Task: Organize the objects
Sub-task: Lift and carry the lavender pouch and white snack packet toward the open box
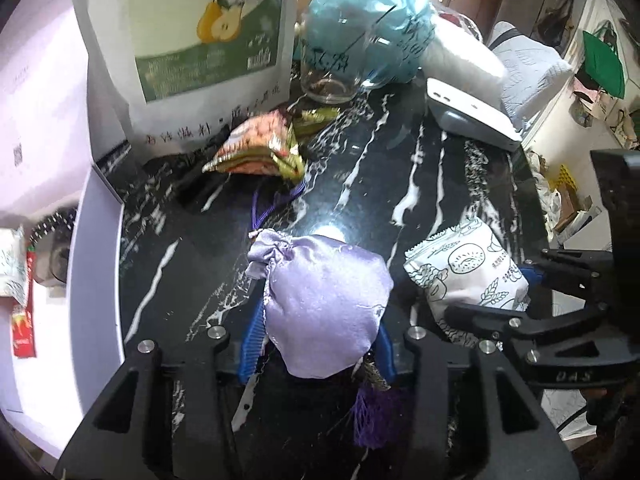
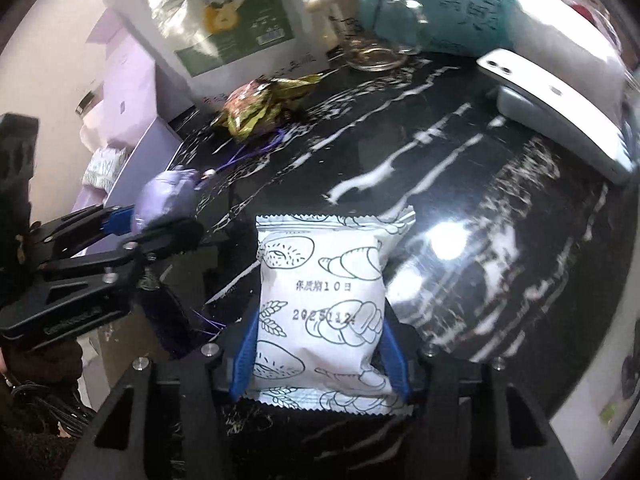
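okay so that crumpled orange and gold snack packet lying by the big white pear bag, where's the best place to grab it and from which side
Probably across the puffed middle of the orange and gold snack packet, coming down from above on its open, table-facing side. It lies flat on the black marble table, and the white pear bag stands close behind it, blocking that side. The crimped foil ends look thin and slippery, so the fuller centre seems safer.

On the black marble table (image 1: 360, 184): one lilac satin pouch (image 1: 328, 304), one white bread packet (image 2: 320, 312), one glass jar (image 1: 332, 76), two foil sachets (image 1: 260, 148).
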{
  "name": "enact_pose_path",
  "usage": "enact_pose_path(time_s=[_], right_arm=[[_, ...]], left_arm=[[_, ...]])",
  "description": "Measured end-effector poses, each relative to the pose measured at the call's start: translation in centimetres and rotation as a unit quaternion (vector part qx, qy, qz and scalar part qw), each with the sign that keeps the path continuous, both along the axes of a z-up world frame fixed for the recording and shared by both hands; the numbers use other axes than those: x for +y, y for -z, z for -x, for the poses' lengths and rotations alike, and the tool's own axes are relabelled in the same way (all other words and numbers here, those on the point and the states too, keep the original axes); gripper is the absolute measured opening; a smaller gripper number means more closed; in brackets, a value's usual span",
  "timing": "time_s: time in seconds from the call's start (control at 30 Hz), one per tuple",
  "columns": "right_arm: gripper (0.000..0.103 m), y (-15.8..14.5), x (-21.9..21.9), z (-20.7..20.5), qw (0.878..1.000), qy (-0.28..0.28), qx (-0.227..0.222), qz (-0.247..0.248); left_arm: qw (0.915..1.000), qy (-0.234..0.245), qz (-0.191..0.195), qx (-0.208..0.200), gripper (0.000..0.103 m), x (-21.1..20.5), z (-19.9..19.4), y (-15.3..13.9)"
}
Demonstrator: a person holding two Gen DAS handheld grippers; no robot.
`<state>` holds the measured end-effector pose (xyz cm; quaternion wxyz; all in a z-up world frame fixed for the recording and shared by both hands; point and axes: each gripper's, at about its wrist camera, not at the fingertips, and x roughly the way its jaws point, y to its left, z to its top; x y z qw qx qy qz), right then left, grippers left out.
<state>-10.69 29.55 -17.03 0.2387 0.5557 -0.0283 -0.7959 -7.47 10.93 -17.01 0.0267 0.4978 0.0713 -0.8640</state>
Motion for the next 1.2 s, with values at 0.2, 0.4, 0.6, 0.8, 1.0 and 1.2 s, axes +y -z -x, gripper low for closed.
enact_pose_path(time_s=[0.2,0.4,0.6,0.8,1.0,1.2], right_arm=[[0.054,-2.8,1.4,-1.1,0.999,0.035,0.007,0.000],[0.054,-6.2,1.6,-2.4,0.999,0.047,0.021,-0.003],[0.054,-9.9,1.7,-4.2,0.997,0.062,0.042,-0.006],[0.054,-13.1,1.8,-5.6,0.994,0.090,0.057,-0.010],[0.054,-15.9,0.5,-6.9,0.993,0.092,0.070,-0.018],[0.054,-17.8,-2.2,-7.9,0.993,0.082,0.081,-0.019]], left_arm=[[0.9996,0.013,0.025,-0.003,0.044,0.4,-0.4,-2.9],[0.9990,0.032,0.033,-0.003,0.044,1.3,-1.3,-6.1],[0.9985,0.047,0.028,0.006,0.044,1.8,-2.1,-9.6],[0.9984,0.048,0.023,0.020,0.044,1.3,-2.8,-12.9],[0.9969,0.067,0.022,0.036,0.044,1.0,-4.2,-15.7],[0.9963,0.068,0.025,0.046,0.044,-0.2,-5.8,-17.5]])
